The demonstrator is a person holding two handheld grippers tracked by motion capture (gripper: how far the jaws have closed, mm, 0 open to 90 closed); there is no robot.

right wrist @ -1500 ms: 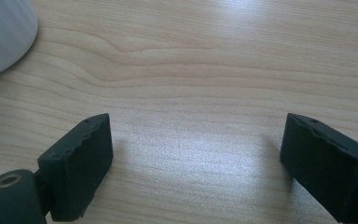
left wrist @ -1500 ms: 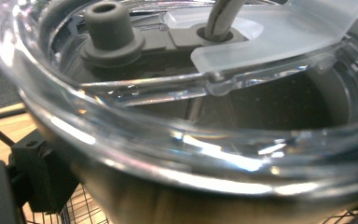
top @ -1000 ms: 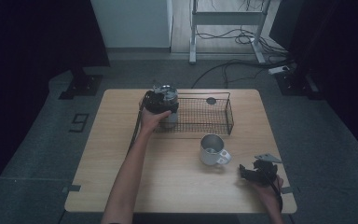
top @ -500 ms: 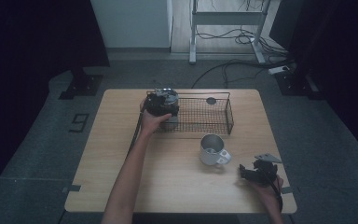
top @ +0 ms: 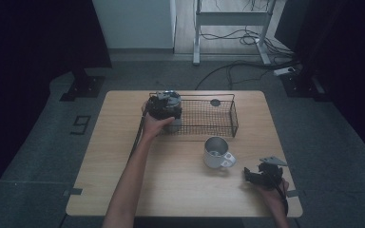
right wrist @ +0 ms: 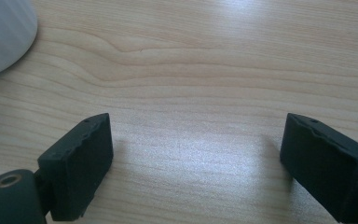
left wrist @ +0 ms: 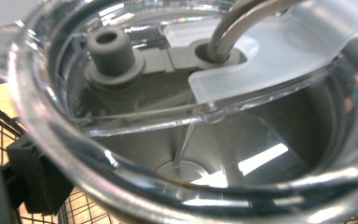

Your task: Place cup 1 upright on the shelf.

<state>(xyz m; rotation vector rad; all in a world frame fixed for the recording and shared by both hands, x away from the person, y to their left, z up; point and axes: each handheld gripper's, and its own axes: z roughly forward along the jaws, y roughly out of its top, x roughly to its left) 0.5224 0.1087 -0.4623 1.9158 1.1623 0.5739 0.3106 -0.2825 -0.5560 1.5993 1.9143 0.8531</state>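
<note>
i see a metal cup with a clear plastic lid at the left end of the wire basket. the lid is on, with a grey stopper and a wire loop.

A light wooden table stands on a dark grey floor. Near its far edge sits a black wire mesh basket, long side across the table. At the basket's left end the left gripper, black, rests against a clear-lidded grey metal tumbler; the jaws are hidden, so the grip cannot be told. A white ribbed mug stands just in front of the basket's right part. The right gripper lies near the table's front right corner, jaws apart, pointing toward the mug.
</note>
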